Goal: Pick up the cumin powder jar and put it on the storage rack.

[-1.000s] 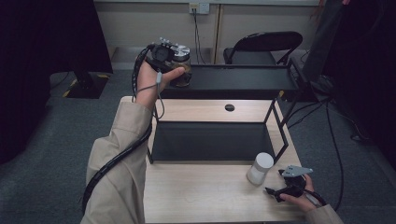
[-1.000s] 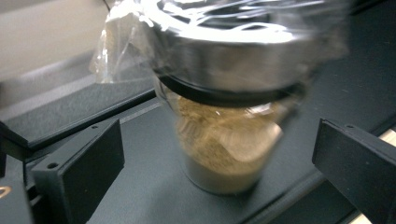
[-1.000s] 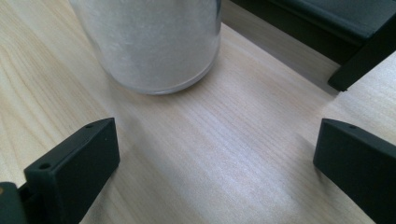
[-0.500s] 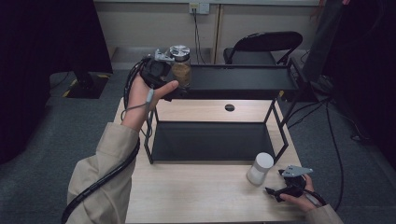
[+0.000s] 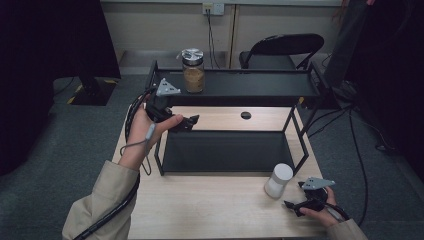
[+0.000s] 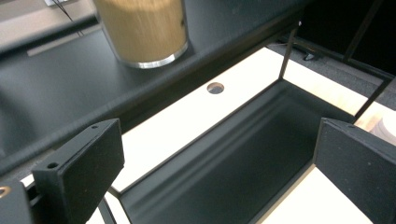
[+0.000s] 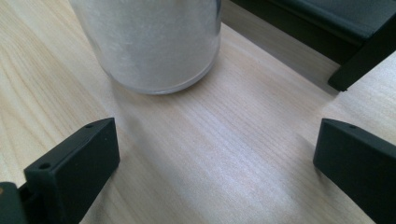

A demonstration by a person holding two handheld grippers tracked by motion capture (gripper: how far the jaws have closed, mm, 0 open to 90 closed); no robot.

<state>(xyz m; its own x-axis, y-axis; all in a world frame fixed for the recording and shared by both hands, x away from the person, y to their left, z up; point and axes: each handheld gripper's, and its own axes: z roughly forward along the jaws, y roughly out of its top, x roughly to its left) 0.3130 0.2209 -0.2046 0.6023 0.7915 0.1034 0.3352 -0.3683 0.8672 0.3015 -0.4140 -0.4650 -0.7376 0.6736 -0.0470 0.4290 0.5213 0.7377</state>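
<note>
Two jars noted, both upright, neither held. Brown-filled jar (image 5: 193, 70) now standing free on top shelf of black rack (image 5: 260, 85), toward its left end; a second ago clasped there by left gripper (image 5: 192, 120). Since then released: left gripper drawn back off the shelf and lowered to the rack's left front corner, between top and lower shelf levels, well apart from the jar. Fingers (image 6: 79, 163) spread wide, nothing between them; left gripper view looking past them into the lower shelf tray, jar base (image 6: 142, 30) seen above on the top shelf. Placement judged complete and stable: jar seated flat, away from the shelf's front lip. White jar (image 5: 278, 180) unchanged on tabletop (image 5: 210, 210), just in front of the rack's right front leg. Right gripper (image 5: 292, 205) unmoved, resting on tabletop just right of and in front of white jar, fingers (image 7: 74, 163) spread, jar ahead of them and not yet between them. Probable next item: white jar, taken by right gripper. Risk: tipping on approach if one finger nudges the wall first.
</note>
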